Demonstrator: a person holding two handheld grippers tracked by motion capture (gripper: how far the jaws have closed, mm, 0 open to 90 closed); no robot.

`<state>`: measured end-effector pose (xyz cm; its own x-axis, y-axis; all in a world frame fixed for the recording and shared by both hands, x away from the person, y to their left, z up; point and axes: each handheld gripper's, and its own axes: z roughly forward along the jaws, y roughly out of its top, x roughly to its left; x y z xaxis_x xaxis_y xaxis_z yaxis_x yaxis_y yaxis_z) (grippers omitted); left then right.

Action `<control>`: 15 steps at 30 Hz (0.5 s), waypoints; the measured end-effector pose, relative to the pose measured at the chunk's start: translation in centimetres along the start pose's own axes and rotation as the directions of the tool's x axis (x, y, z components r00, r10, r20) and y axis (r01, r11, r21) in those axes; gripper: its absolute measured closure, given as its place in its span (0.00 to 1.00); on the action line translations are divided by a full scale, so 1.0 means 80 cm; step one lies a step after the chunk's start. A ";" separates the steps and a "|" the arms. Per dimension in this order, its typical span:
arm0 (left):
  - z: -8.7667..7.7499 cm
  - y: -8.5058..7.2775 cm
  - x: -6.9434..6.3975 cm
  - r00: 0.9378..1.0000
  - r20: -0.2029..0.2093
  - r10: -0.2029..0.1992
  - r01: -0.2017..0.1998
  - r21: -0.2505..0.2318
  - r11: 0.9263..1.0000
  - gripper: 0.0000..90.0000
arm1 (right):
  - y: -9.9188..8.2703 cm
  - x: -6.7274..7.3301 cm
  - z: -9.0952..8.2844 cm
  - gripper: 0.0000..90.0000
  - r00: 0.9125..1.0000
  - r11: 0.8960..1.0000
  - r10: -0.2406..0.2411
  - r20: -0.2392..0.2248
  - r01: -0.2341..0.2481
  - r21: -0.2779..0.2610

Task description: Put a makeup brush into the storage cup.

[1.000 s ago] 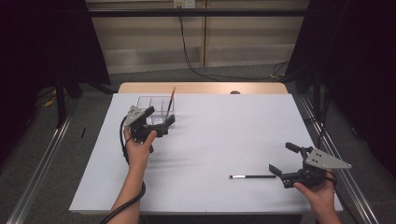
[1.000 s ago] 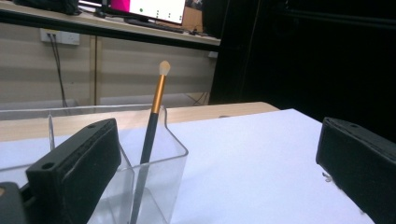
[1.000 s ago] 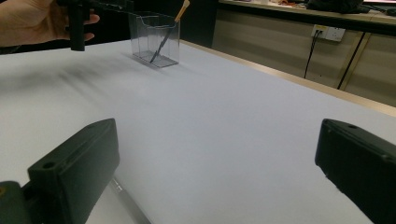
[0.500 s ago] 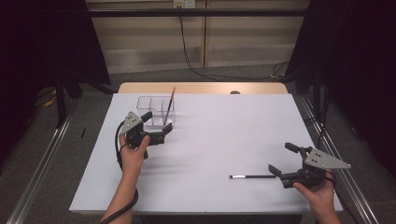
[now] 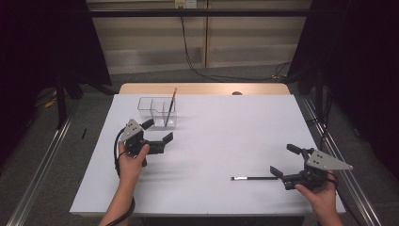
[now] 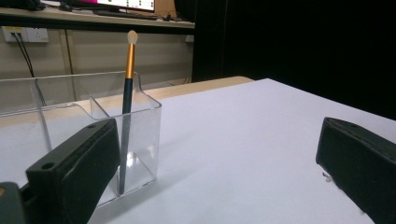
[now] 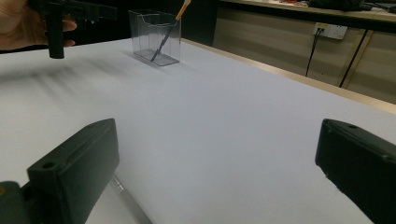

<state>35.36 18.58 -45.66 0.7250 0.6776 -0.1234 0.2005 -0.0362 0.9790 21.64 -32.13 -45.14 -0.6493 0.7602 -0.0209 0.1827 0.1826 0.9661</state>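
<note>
No readable writing or brand marks anywhere. L gripper [image 5: 158, 131]: jaws spread wide, nothing between them, touching nothing; in the left gripper view the two black jaws frame bare white table [image 5: 226, 136]. Held a little above the surface at the left side, jaws aimed toward the far right, left hand [image 5: 131, 157] wrapped round the grip, forearm coming in from the near edge, cable looping below the wrist. Just beyond it, far-left: clear plastic organizer [image 5: 157, 112], with a makeup brush [image 6: 126, 107] standing tilted in its right compartment, pale tip up, gold ferrule, dark handle.

R gripper [image 5: 284, 160]: jaws also wide apart, empty. It sits low at the near right, pointing left, right hand [image 5: 320, 193] under it, grey plate on top. A thin dark pencil-like stick [image 5: 254, 178] lies flat on the table, its right end just beside the near jaw; can't tell if touching.
</note>
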 end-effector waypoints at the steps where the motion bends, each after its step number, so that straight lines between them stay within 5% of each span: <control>1: -0.001 0.000 0.000 1.000 0.004 -0.001 0.001 0.000 1.000 0.00 | 0.000 0.000 0.000 0.00 1.000 1.000 -0.001 0.000 0.001 0.000; 15: -0.014 0.001 -0.006 0.999 0.031 0.033 -0.033 0.006 0.999 0.00 | 0.000 -0.001 0.000 0.00 1.000 1.000 0.002 0.003 -0.002 -0.002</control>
<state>34.28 19.11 -45.32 0.7512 0.6531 -0.0962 0.1803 -0.0628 0.9816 21.68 -32.21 -45.17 -0.6471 0.7621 -0.0200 0.1821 0.1799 0.9667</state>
